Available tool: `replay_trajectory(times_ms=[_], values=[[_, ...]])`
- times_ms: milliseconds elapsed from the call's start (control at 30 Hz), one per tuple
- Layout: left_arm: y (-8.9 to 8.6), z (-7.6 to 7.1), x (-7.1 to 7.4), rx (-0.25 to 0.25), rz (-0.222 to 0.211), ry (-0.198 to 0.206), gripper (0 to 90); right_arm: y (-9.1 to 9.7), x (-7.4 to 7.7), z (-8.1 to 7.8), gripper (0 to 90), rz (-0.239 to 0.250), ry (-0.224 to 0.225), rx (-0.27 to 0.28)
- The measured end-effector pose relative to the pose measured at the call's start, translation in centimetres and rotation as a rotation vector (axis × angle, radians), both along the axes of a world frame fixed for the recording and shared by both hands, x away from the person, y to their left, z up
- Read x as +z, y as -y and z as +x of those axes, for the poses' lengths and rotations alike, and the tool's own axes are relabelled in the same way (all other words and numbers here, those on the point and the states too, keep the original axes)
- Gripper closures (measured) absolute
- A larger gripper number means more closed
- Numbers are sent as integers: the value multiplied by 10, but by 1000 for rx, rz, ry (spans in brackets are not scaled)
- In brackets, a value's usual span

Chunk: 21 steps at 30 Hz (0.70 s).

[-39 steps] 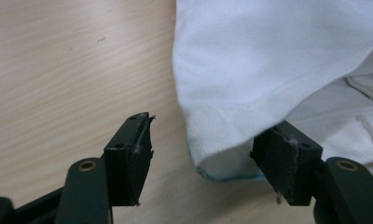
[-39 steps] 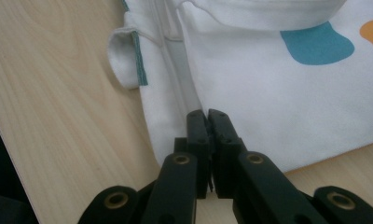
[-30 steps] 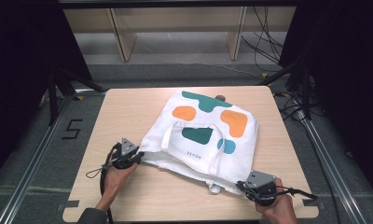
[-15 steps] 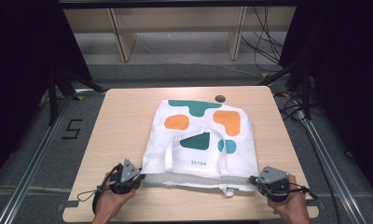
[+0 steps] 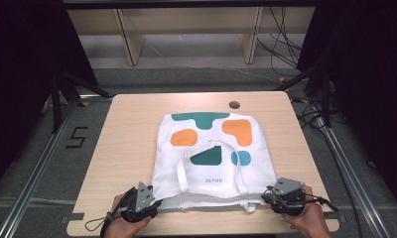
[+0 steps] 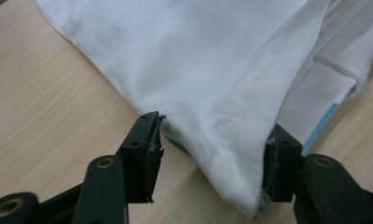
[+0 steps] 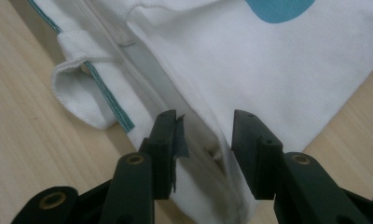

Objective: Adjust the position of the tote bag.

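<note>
**Wooden counter, tote bag laid flat, both claws let go of its corners**

Pale wood covers the counter [image 5: 127, 148], which stands on a grey floor with dark frames at either side and light shelving behind. On the floor to the left a number 5 [image 5: 76, 137] is marked.

At the near left edge, the left claw [image 5: 146, 202] sits in the person's left hand [image 5: 124, 225]. Its jaws have just been opening: in the left gripper view they stand apart, with the near left corner of the tote bag [image 6: 212, 84] lying slack between them, the cloth brushing the right-hand jaw but not pinched.

The bag lies flat on the middle of the counter, white with teal, orange and blue patches, its mouth edge along the near side and its handle loop [image 5: 211, 166] folded back over the printed face.

At the near right corner, the right claw [image 5: 272, 197] rests in the right hand [image 5: 308, 220]. Its jaws have also just been opening; the right gripper view shows the bag's corner between them, unpressed.

A round hole [image 5: 234, 105] sits in the counter beyond the bag.
</note>
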State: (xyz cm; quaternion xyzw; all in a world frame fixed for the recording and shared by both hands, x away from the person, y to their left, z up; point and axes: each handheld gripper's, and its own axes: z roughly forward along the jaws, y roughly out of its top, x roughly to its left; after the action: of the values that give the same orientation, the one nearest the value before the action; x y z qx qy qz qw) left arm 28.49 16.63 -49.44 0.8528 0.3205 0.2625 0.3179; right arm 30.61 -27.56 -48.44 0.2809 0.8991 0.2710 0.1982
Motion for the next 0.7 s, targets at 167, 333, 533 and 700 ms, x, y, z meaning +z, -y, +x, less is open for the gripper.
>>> replay_trajectory(times_ms=[167,333,533,700], values=[[8,18,0,-12,-6,-2,477,0,-3,7,686,-22,17,1],[17,31,-10,-48,28,-22,503,7,-7,15,807,-12,-7,-36],[19,25,-7,-110,60,-13,674,11,6,12,868,49,33,-53],[18,14,-7,-112,49,-50,655,13,13,11,871,86,54,-59]])
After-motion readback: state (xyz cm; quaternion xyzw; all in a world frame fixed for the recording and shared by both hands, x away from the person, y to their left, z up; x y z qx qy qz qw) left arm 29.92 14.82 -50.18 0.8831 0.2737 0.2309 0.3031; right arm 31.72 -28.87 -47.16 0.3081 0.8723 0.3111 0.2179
